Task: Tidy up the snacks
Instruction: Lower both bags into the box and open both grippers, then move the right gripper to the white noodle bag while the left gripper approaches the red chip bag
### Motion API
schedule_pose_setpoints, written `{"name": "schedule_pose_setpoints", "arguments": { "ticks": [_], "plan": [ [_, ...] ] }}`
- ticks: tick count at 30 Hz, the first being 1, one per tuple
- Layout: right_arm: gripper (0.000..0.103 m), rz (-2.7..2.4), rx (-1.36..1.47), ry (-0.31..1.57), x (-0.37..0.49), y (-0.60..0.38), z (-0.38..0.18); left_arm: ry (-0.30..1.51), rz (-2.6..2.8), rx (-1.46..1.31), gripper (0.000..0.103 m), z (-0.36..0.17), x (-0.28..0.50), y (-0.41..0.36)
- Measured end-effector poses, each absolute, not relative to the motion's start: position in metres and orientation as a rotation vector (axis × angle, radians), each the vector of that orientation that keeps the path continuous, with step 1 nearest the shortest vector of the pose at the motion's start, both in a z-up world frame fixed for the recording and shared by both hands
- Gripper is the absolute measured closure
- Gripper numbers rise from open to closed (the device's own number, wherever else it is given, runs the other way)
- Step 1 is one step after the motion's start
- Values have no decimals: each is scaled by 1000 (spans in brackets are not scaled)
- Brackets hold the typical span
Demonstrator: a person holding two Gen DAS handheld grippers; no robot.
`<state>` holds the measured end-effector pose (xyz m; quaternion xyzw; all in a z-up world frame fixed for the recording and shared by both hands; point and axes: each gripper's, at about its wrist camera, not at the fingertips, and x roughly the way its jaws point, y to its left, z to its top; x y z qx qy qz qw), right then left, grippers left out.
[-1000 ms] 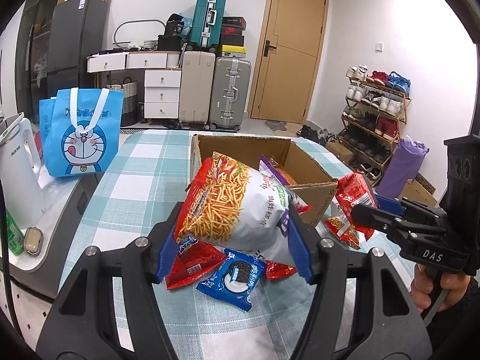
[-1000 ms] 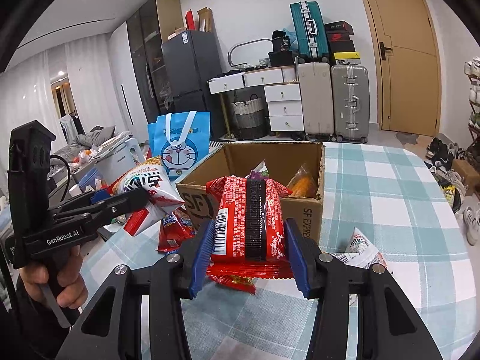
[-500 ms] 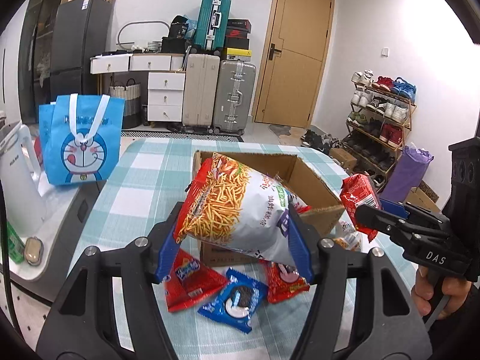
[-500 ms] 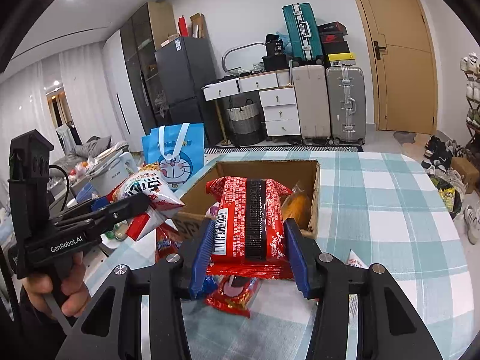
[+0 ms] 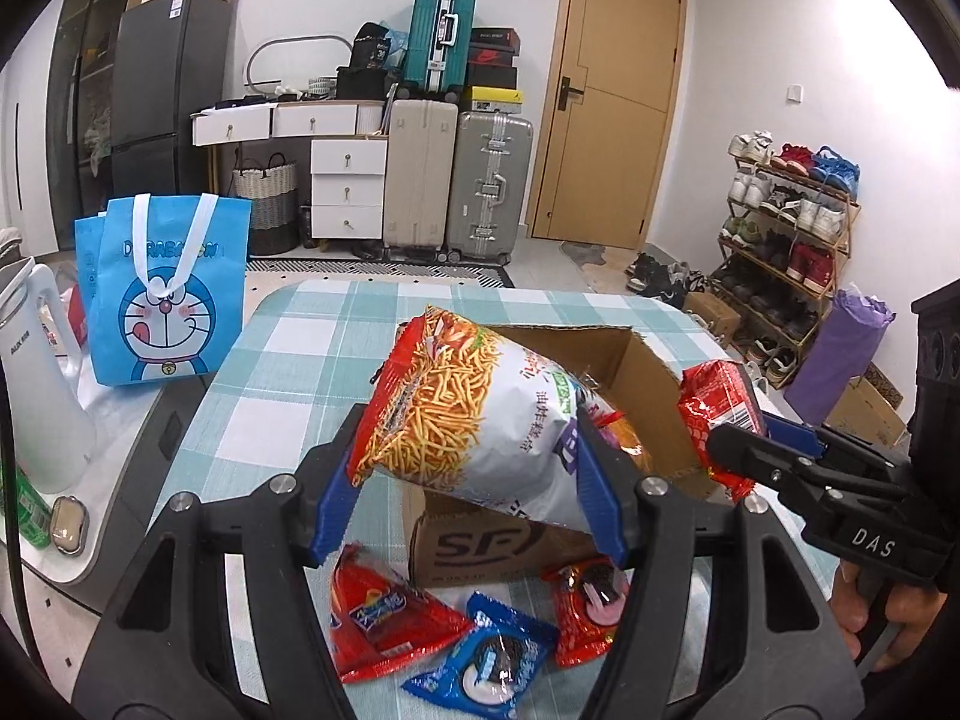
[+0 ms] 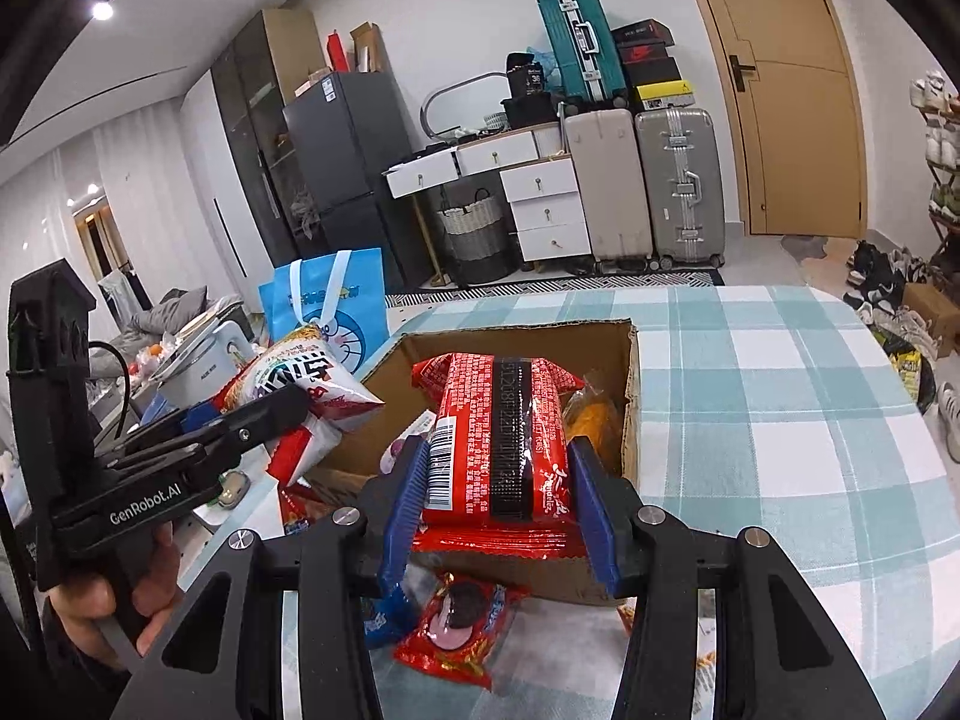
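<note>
Left tool (image 5: 468, 474) clamps chip bag (image 5: 474, 420); right tool (image 6: 498, 492) clamps red packet (image 6: 501, 438).

The left gripper (image 5: 468, 480) points forward and a bit down, its blue pads squeezed on something big. The right gripper (image 6: 498, 495), at its 3 o'clock, is squeezed tighter. A hand (image 6: 114, 600) grips the left one's handle.

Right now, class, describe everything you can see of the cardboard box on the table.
The cardboard box is brown and corrugated, its top open, with a printed logo on the near side. It stands upright on the checked tablecloth with snack packets already inside. More packets lie against its near side. Two held packets hover over it.
</note>
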<state>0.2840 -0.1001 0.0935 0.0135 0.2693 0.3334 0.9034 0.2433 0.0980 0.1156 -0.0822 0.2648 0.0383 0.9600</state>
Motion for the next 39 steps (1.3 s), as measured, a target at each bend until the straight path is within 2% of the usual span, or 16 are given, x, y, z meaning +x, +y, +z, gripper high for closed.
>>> {"name": "schedule_pose_setpoints", "arguments": {
  "ticks": [18, 21, 22, 24, 26, 30, 39],
  "plan": [
    [53, 618, 30, 636, 334, -69, 76, 592, 126, -103, 42, 82, 316, 87],
    [38, 614, 15, 608, 326, -76, 79, 603, 103, -125, 36, 79, 313, 95],
    [31, 623, 24, 600, 322, -81, 80, 604, 99, -132, 29, 79, 311, 97],
    [25, 657, 31, 589, 314, -91, 83, 608, 94, -143, 20, 79, 303, 102],
    [5, 658, 14, 586, 306, -96, 85, 605, 81, -144, 19, 82, 293, 105],
    [1, 650, 8, 560, 286, -116, 86, 602, 84, -118, 1, 85, 270, 104],
    [1, 620, 54, 568, 265, -152, 78, 602, 71, -42, 1, 79, 215, 99]
  ]
}}
